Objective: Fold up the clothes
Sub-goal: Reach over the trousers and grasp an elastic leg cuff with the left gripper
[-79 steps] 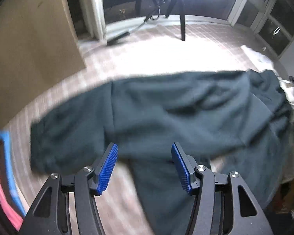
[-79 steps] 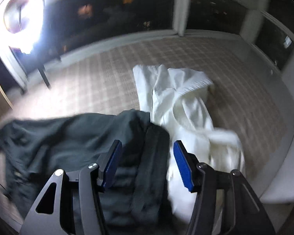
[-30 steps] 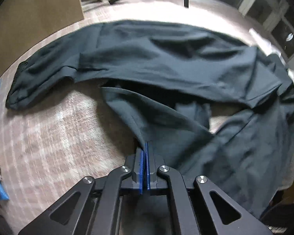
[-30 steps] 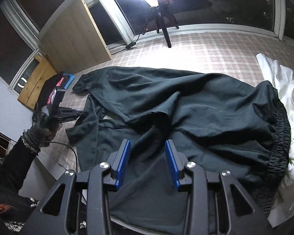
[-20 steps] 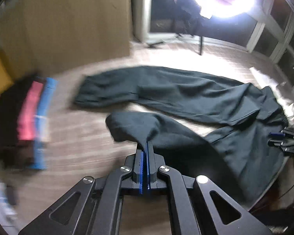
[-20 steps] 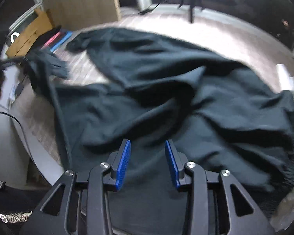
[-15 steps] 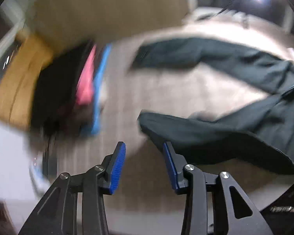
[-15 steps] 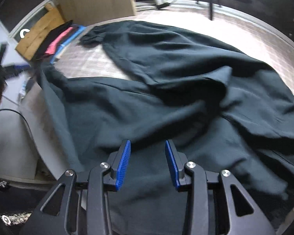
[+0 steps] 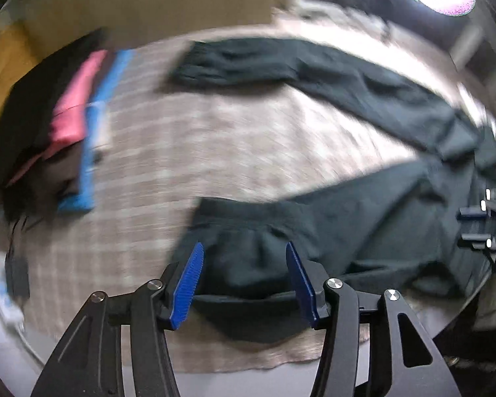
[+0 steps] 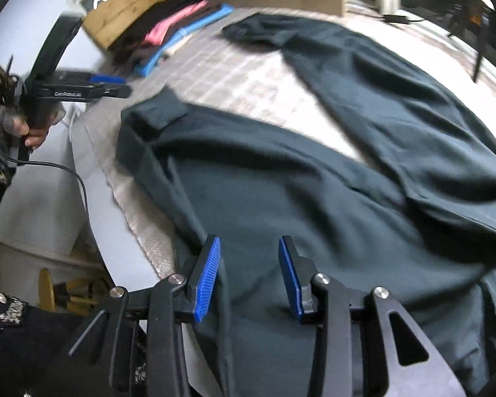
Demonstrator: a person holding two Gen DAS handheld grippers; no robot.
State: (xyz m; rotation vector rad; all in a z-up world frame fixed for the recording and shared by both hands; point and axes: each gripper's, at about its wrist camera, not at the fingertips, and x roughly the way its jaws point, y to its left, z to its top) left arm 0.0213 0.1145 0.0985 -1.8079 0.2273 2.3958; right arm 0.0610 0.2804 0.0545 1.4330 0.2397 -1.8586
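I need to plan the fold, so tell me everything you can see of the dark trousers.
The dark trousers are a dark green-black, soft matte fabric, lying spread and wrinkled on the checked cloth. The two legs splay apart in a V; each ends in a gathered cuff. The near leg's cuff end is folded back on itself near the surface's edge. Both grippers hover open above them, the left gripper over the near cuff, the right gripper over the wide part.

One pair of dark green fabric trousers (image 10: pixel 314 172) with two legs spread apart. Two black claws with blue ribbed pads — the left claw (image 9: pixel 244 281) and the right claw (image 10: pixel 249 274). One stack of folded garments (image 10: pixel 168 29) at the counter's far end; layers visible in black, pink and blue — exact number cannot be told. One hand (image 10: pixel 33 129) visible.
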